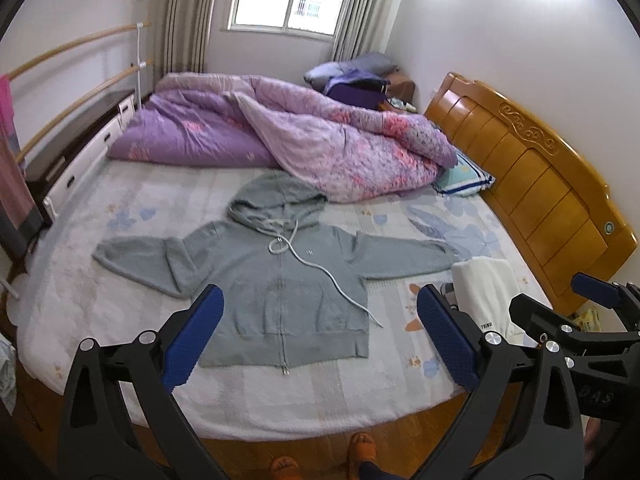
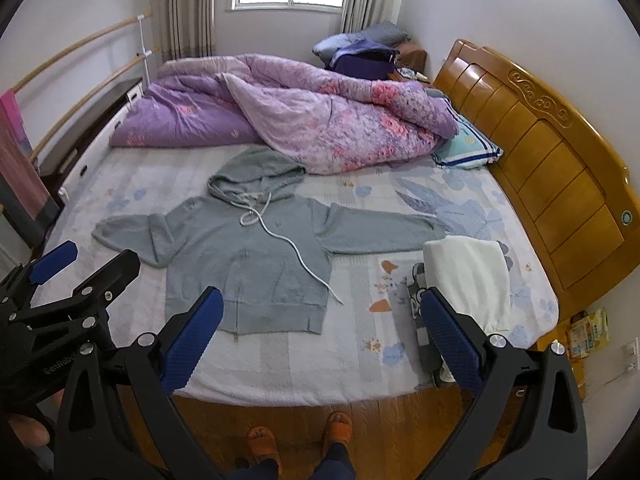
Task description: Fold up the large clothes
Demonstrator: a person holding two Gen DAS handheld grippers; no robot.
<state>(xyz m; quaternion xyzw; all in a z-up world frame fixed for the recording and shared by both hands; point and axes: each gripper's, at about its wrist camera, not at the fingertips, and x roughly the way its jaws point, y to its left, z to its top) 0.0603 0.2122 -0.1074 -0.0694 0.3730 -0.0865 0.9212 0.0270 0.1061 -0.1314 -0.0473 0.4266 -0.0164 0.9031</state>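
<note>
Left gripper [image 1: 320, 344]: blue-padded fingers [image 1: 194, 336] spread wide, gripping nothing, poised above the near edge of the bed.

Right gripper [image 2: 322, 344]: blue-padded fingers [image 2: 450, 342] likewise parted and empty, level with its partner at the holder's right.

Both tools are held side by side, tilted down towards the mattress; the holder stands at the bedside in orange sandals [image 2: 300, 434], apparently lining up a first grasp.

Grey zip-front hooded sweatshirt [image 1: 276, 276]: flat on the pale floral bedsheet [image 1: 120, 216], front up, sleeves outstretched, hood away from the holder, white drawstring [image 1: 320, 272] trailing across the chest; laid out ready for folding, untouched.

Folded white garment [image 2: 468, 280]: beside the right sleeve, probably finished.

Purple floral quilt [image 2: 304, 116]: heaped at the far side, clearing working space.
</note>
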